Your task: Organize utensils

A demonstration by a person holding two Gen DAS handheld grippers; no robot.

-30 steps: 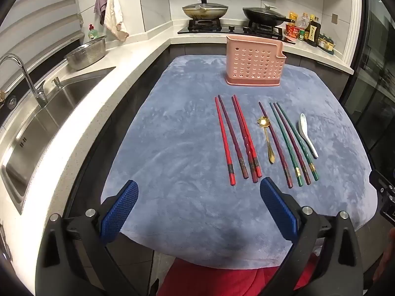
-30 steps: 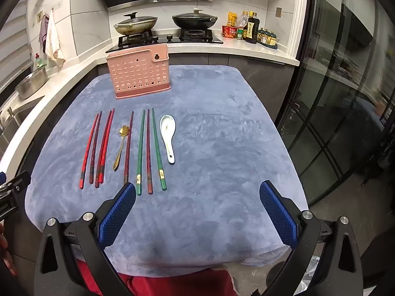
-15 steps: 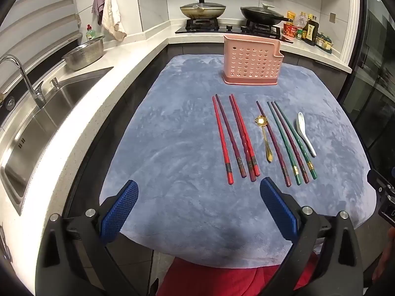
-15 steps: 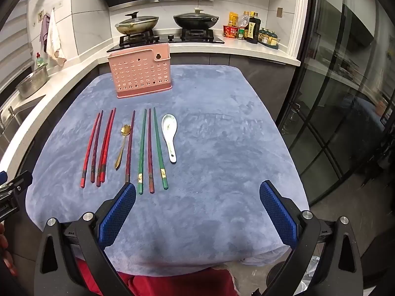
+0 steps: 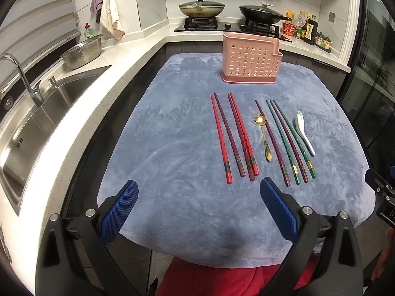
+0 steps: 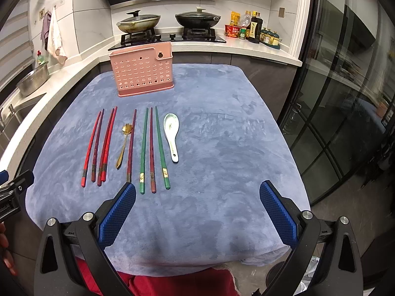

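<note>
The pink perforated plastic utensil holder (image 5: pixel 251 60) stood upright at the far end of the blue-grey plush cloth (image 5: pixel 172 148) that covered the table; nothing showed above its rim. All utensils lay flat on the cloth, on the near side of the holder, in one row with their thin ends towards it.

From the left end of the row:
- Four red and maroon chopsticks (image 5: pixel 232 135) lay directly in front of the holder, the right two crossing near their thick ends.
- The gold metal spoon with the flower-shaped bowl (image 5: pixel 263 135) lay just right of them, bowl towards the holder.
- A single maroon chopstick (image 5: pixel 271 143) lay touching or almost touching the gold spoon's right side.
- Two green chopsticks with a dark red one between them (image 6: pixel 151 148) lay next.
- The white ceramic soup spoon (image 6: pixel 171 133) lay at the right end, bowl up and towards the holder.

The left gripper (image 5: pixel 198 208) hovered over the near edge of the cloth, well short of the holder. Its jaws were spread wide and held nothing. The right gripper (image 6: pixel 197 211) hovered over the same near edge, right of the row. Its jaws were likewise spread wide and empty.
</note>
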